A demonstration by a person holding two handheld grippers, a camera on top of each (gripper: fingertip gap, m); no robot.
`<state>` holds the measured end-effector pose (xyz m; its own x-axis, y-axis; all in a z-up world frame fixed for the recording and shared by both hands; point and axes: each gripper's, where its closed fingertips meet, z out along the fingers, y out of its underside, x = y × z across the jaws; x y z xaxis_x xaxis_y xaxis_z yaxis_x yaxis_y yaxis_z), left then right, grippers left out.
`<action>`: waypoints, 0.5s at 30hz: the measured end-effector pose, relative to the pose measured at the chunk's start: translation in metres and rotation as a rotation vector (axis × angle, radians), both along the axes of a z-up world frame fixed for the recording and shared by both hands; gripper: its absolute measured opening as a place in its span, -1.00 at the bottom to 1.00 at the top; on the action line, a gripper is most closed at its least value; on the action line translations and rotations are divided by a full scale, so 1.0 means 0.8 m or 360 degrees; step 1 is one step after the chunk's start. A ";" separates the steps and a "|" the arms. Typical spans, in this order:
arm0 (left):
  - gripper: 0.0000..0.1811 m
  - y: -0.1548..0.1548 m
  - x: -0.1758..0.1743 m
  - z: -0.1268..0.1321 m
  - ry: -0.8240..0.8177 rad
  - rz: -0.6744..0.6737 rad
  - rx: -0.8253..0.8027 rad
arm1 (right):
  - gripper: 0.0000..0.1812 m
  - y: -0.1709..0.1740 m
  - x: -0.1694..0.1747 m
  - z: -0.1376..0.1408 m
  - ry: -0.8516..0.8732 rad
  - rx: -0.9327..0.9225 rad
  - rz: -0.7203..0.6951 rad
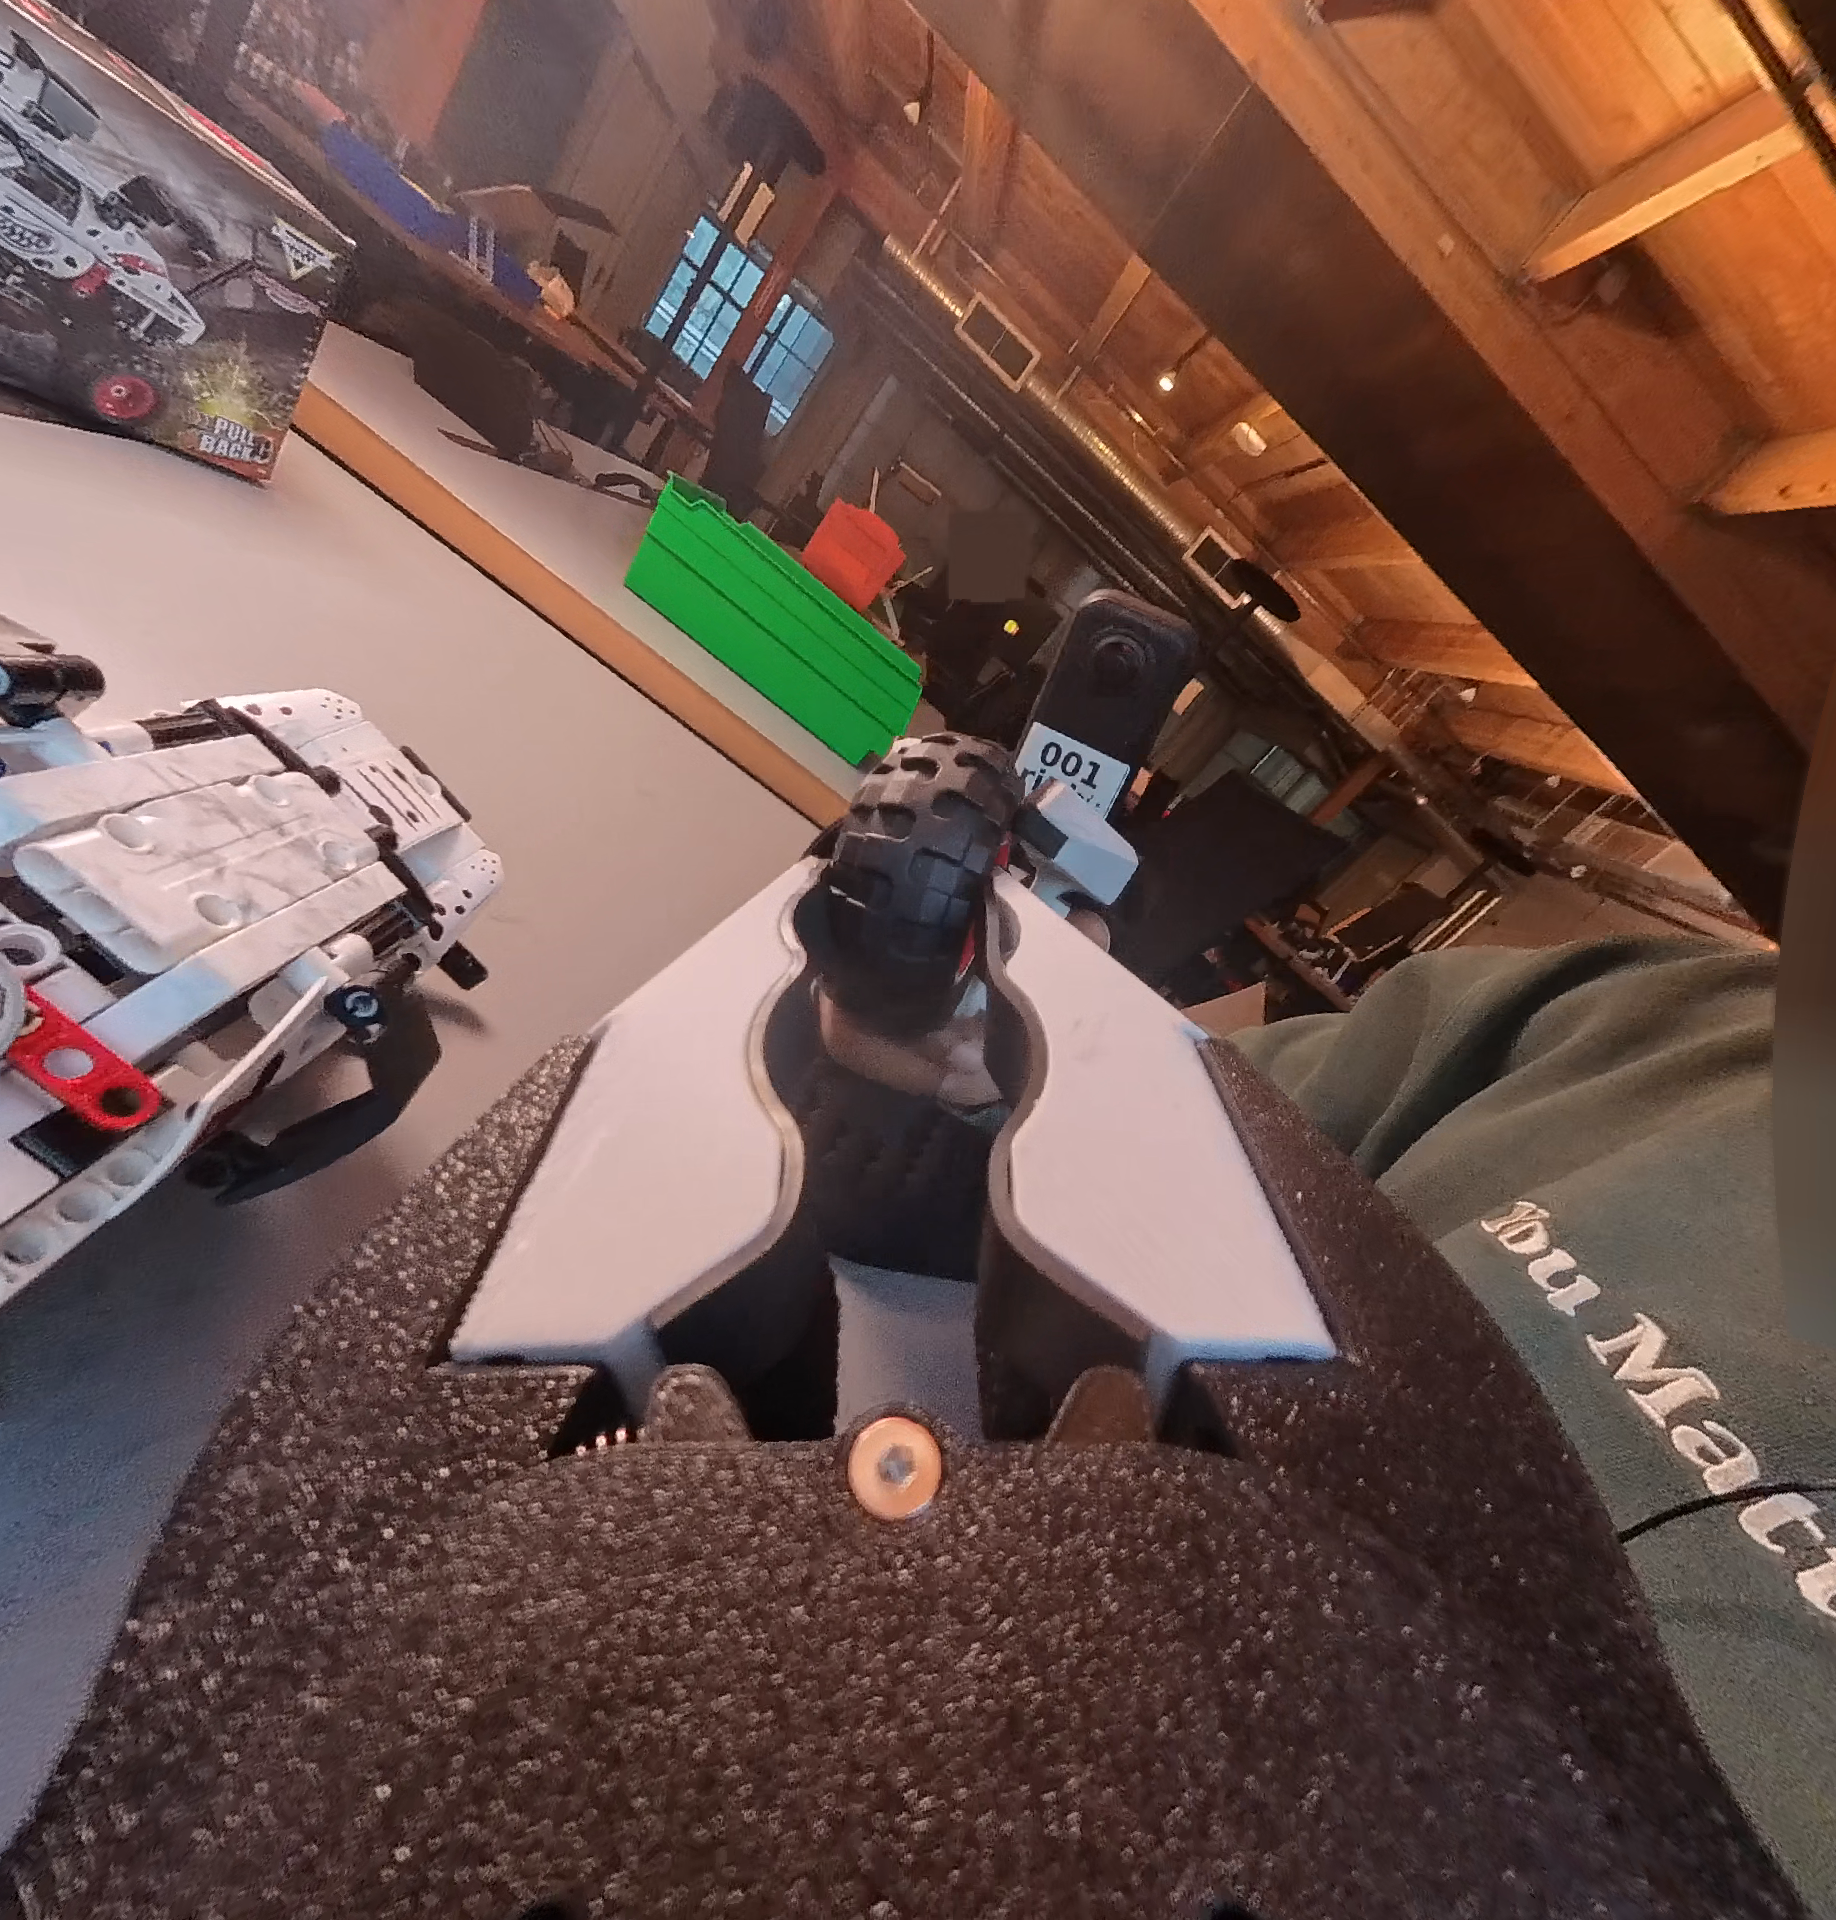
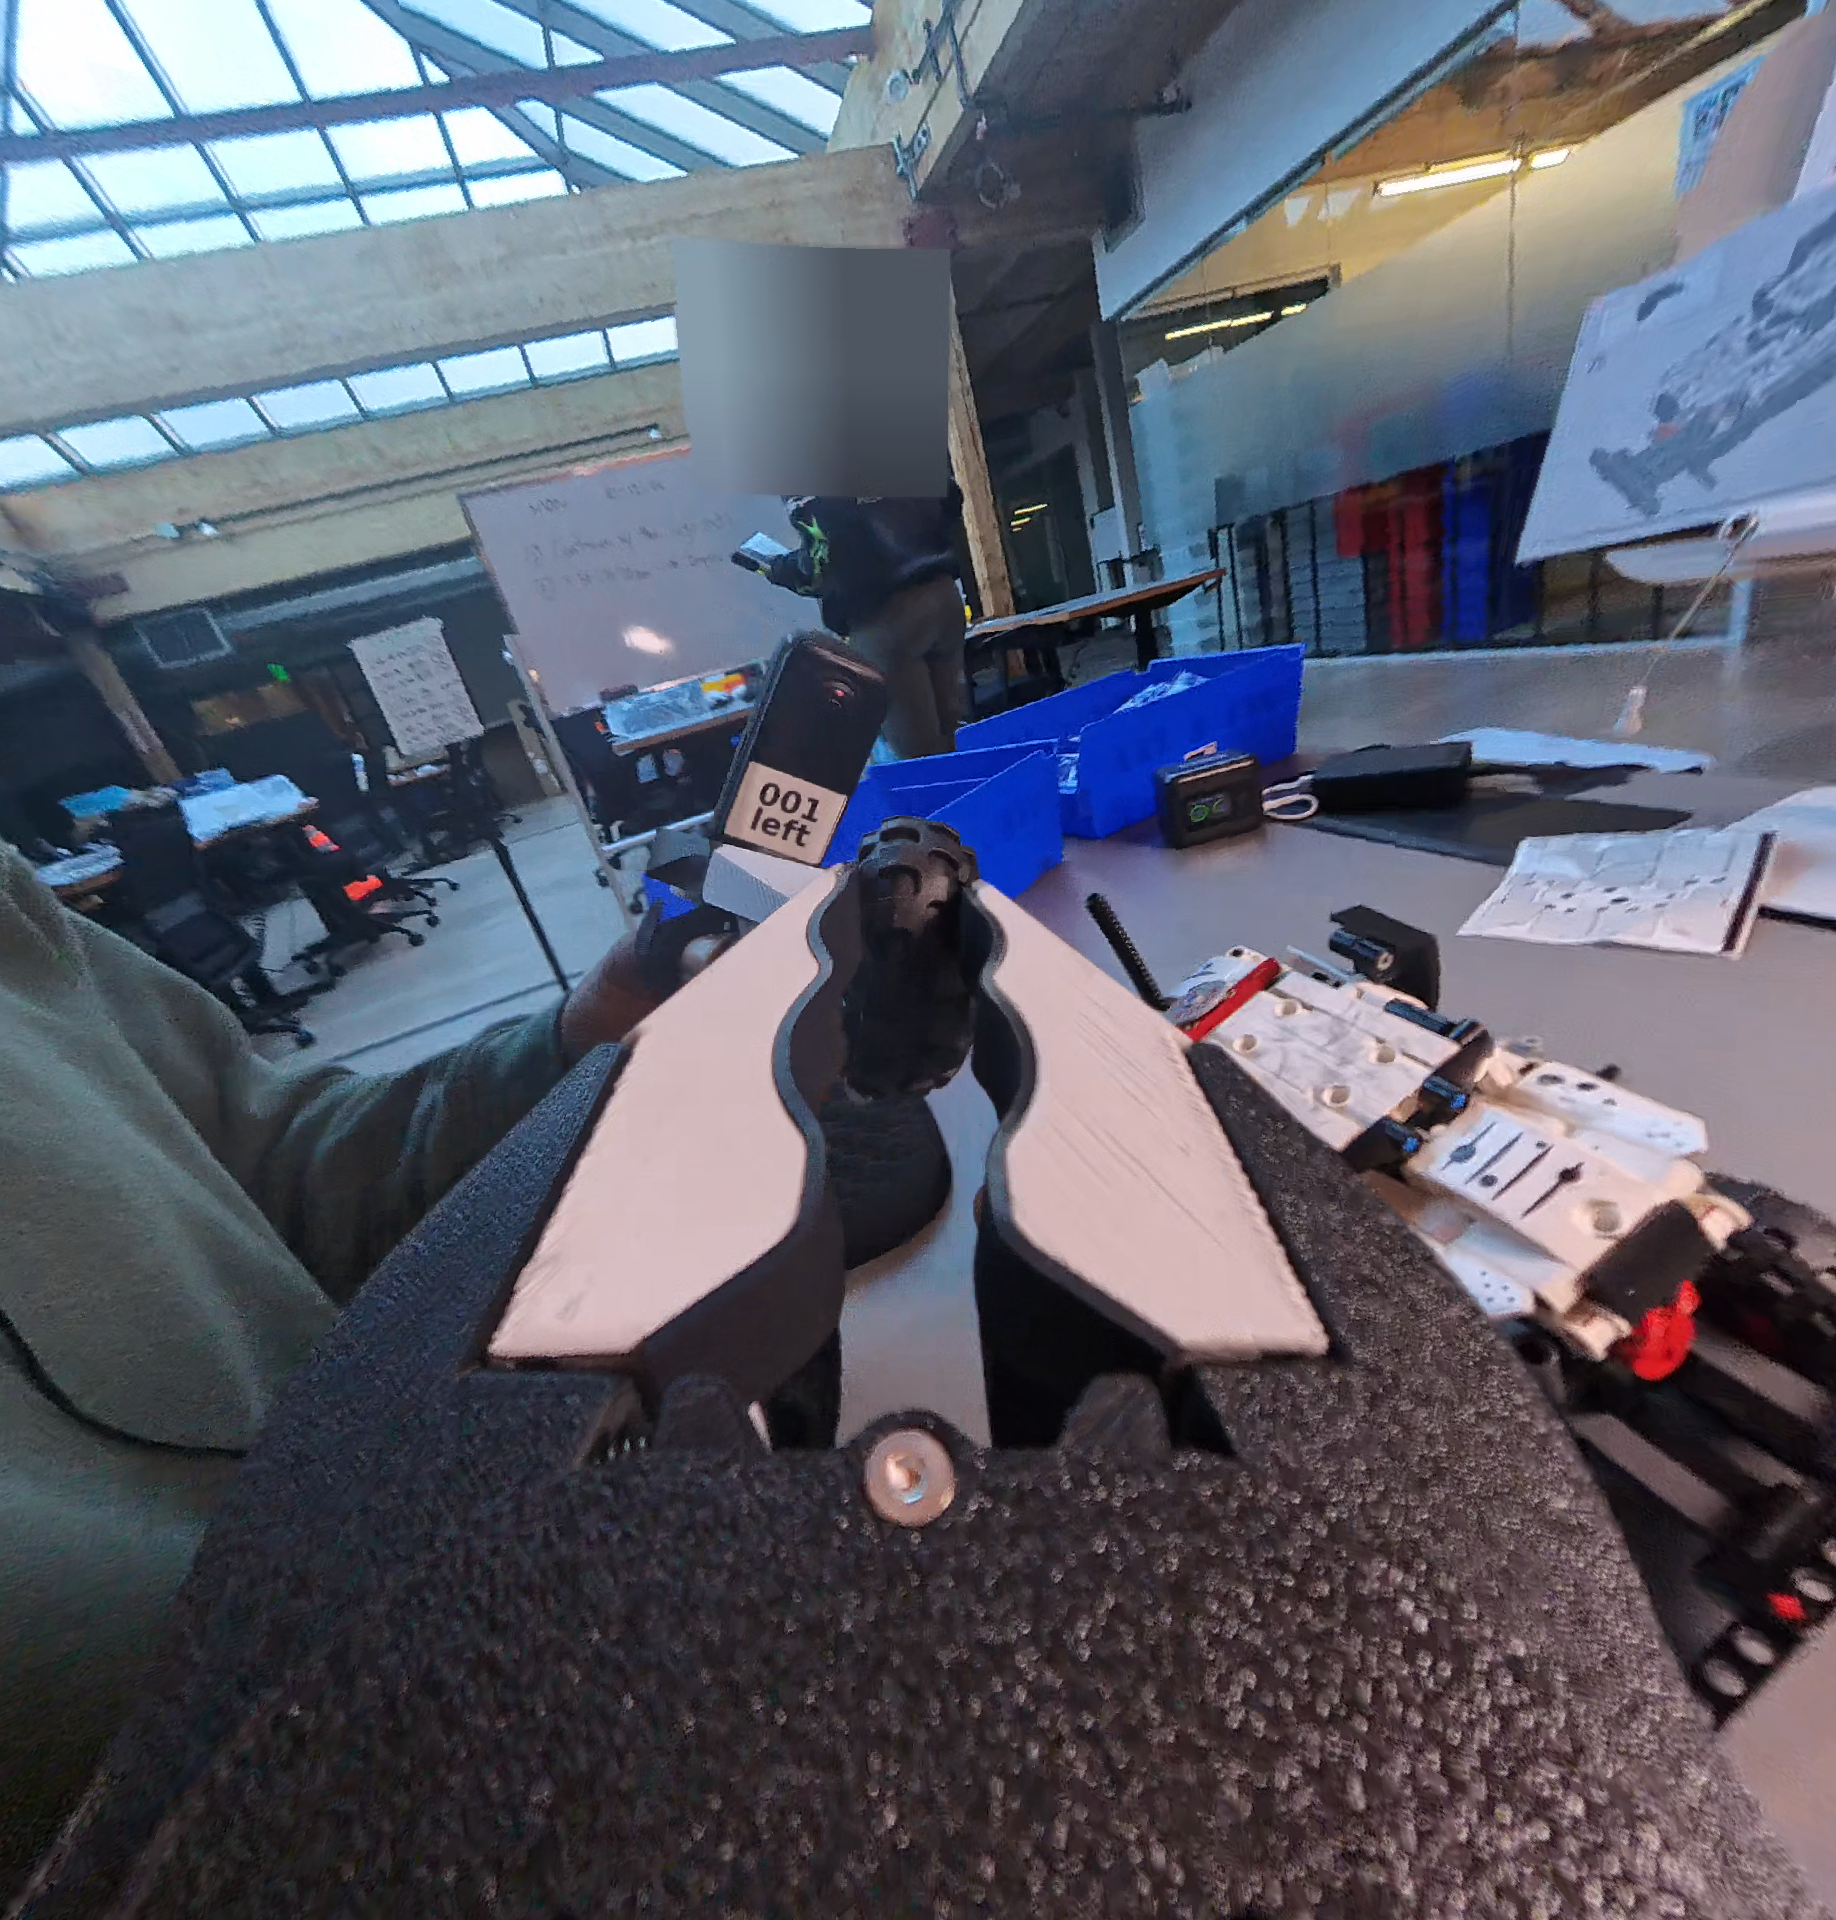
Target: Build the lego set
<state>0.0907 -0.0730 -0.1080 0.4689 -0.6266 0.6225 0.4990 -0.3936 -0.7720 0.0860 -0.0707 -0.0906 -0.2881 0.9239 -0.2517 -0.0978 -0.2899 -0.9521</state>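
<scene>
Wheel (image 1: 909, 862) held in the air off the table (image 1: 540, 665), clamped between both left gripper (image 1: 898, 914) and right gripper (image 2: 914, 935) fingers; uneven pull could pop it loose, away from the truck (image 2: 1413, 1132).

Knobbly matt rubber tyre (image 1: 919, 852); smooth grey table (image 1: 602, 831).

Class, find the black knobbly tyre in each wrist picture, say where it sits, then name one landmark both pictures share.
Left wrist view: the tyre sits just above centre, pinched at the left gripper tips.
Right wrist view: the tyre sits at centre, between the right gripper tips.
Shared landmark: the white lego truck on the grey table.
</scene>
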 end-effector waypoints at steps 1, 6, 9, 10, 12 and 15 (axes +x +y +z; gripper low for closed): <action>-0.73 -0.001 0.000 0.002 -0.0041 -0.0011 0.0001 | -0.82 -0.001 0.000 0.003 0.0015 0.0064 -0.0025; -0.73 -0.001 -0.004 0.007 -0.0183 -0.0015 0.0003 | -0.86 -0.004 -0.004 0.013 0.0078 0.0231 -0.0121; -0.73 -0.003 -0.006 0.007 -0.0244 -0.0001 -0.0001 | -0.90 -0.009 -0.006 0.015 0.0099 0.0485 -0.0231; -0.74 -0.003 -0.007 0.004 -0.0228 0.0016 -0.0006 | -0.90 -0.009 -0.007 0.012 0.0072 0.0591 -0.0250; -0.73 -0.004 -0.007 0.002 -0.0235 0.0009 -0.0026 | -0.92 -0.012 -0.006 0.009 0.0059 0.0712 -0.0270; -0.73 -0.002 -0.008 -0.001 -0.0250 0.0011 -0.0047 | -0.94 -0.013 -0.007 0.006 0.0057 0.0798 -0.0297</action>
